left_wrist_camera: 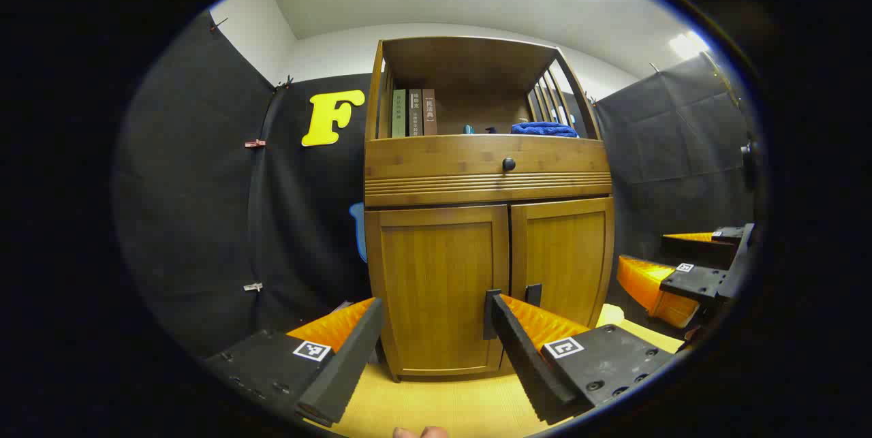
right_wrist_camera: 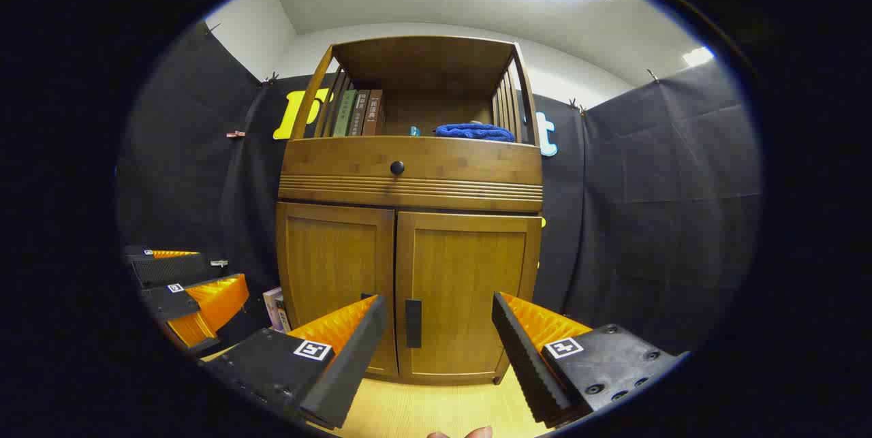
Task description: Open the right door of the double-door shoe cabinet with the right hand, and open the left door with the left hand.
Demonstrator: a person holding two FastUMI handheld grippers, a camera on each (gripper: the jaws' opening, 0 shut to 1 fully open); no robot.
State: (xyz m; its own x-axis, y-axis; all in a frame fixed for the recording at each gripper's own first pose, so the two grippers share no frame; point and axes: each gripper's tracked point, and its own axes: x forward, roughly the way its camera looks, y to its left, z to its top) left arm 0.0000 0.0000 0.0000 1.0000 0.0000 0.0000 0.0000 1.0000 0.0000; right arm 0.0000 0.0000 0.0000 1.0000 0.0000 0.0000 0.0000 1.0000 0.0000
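Shoe cabinet (left_wrist_camera: 487, 220) stands upright on the pale wood floor (left_wrist_camera: 443, 404), backed against the black cloth wall (left_wrist_camera: 204, 220), dead ahead in both views. Both lower doors closed and flush: left door (left_wrist_camera: 439, 288) and right door (left_wrist_camera: 562, 261) meet at a narrow centre seam. Each door carries a short dark vertical handle near that seam; right door's handle (right_wrist_camera: 413, 323) plain in the right gripper view, left door's handle (left_wrist_camera: 491, 314) partly hidden behind a finger in the left gripper view.

Above the doors, a drawer front with a round dark knob (left_wrist_camera: 508, 164). Open shelf on top holds three upright books (left_wrist_camera: 410, 113) at the left and a folded blue cloth (left_wrist_camera: 543, 129) at the right (a small blue item between them, too small to identify).

Left gripper (left_wrist_camera: 432, 315): jaws spread wide, nothing between them, short of the left door, no contact seen. Right gripper (right_wrist_camera: 439, 319): likewise splayed and empty, framing the right door's handle but apart from it. Each gripper also appears at the edge of the other's view, low and beside the cabinet. Stack of books (right_wrist_camera: 275, 308) on the floor at the cabinet's left foot.
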